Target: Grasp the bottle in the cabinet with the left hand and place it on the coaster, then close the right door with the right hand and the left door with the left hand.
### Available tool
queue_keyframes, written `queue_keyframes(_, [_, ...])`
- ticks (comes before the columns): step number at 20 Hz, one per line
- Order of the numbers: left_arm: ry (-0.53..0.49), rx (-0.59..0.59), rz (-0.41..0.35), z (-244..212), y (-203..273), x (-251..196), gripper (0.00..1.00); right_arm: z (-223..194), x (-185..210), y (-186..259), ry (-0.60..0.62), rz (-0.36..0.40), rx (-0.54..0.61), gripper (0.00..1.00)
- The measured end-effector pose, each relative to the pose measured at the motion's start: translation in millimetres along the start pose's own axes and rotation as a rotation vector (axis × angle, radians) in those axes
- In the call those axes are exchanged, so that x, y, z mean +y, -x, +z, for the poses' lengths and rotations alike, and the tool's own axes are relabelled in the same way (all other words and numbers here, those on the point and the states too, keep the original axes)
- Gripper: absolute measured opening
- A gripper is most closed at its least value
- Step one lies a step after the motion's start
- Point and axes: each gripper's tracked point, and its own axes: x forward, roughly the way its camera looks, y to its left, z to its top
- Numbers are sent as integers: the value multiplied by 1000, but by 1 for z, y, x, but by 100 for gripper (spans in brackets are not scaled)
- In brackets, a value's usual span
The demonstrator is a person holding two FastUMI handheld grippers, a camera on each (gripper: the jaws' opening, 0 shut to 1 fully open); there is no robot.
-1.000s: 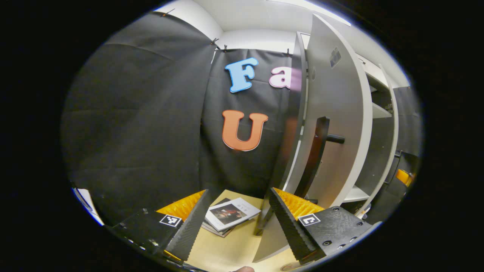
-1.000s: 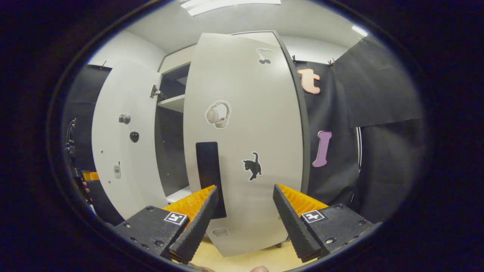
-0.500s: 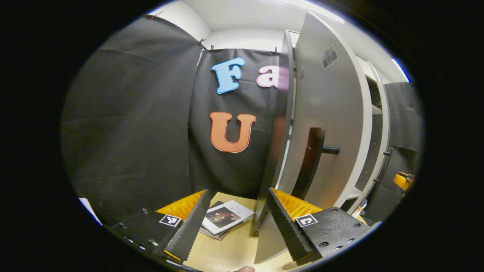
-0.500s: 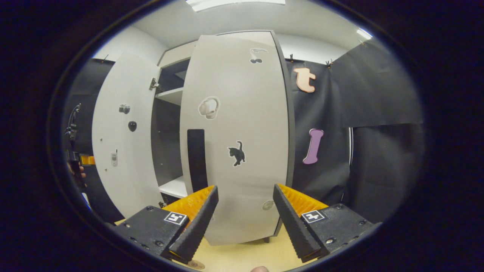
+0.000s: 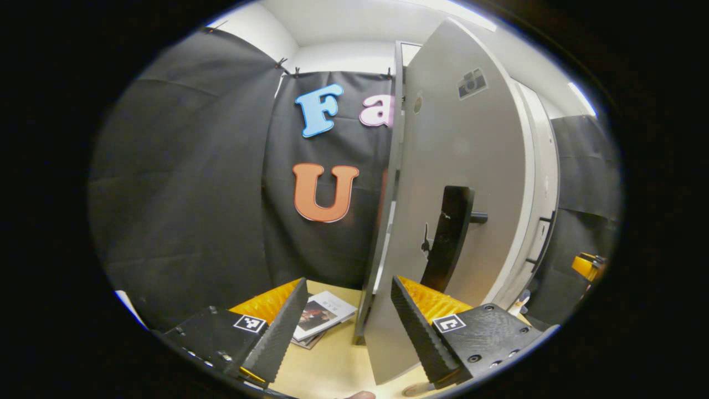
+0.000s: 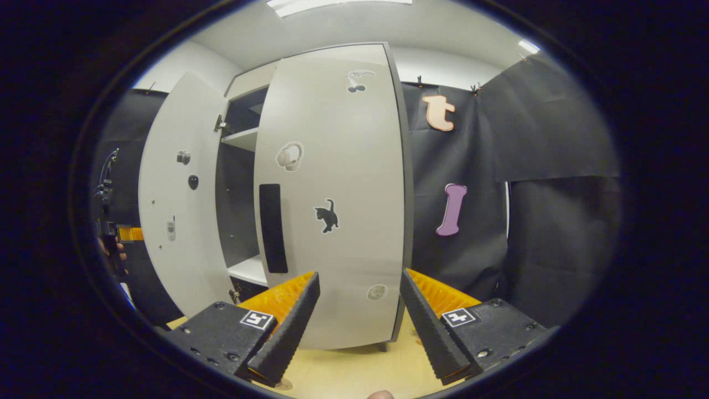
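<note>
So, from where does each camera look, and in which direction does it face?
Left gripper view: rides on the left gripper, faces the left door nearly edge-on, magazines on the table; its own open jaws show below.
Right gripper view: rides on the right gripper, faces the right door from the front; own open jaws show, and far left a hand.
Shared: the left door.

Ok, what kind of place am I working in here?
Likely a staged recording booth, not a home: black cloth wall, a pale two-door cabinet with stickers, and magazines on a light wooden floor.
</note>
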Motion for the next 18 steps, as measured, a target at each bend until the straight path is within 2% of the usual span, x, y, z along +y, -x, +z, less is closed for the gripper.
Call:
queue_keyframes(1, [-1,1,-8,0,0,-7,94,1,-5,3,-5,-2,-3,92])
queue_keyframes(2, [0,3,-18,0,0,-15,100,2,-10,4,-8,-4,-5,92])
queue_keyframes(3, [0,4,-31,-2,-1,-24,100,2,-14,7,-8,-8,-7,92])
queue_keyframes(8, [89,31,-100,-14,-13,-64,91,1,-47,29,9,-56,-6,96])
queue_keyframes(10, [82,41,-131,-14,-17,-80,87,2,-62,37,6,-77,-9,92])
queue_keyframes(13, [59,48,-189,-17,-27,-109,100,3,-79,49,-12,-107,-16,96])
queue_keyframes(15, [39,65,-203,-21,-32,-123,100,4,-87,57,-20,-122,-18,92])
queue_keyframes(16, [28,67,-206,-20,-36,-128,96,6,-90,61,-22,-126,-21,95])
queue_keyframes(18, [15,63,-221,-18,-41,-140,89,12,-94,65,-23,-131,-35,92])
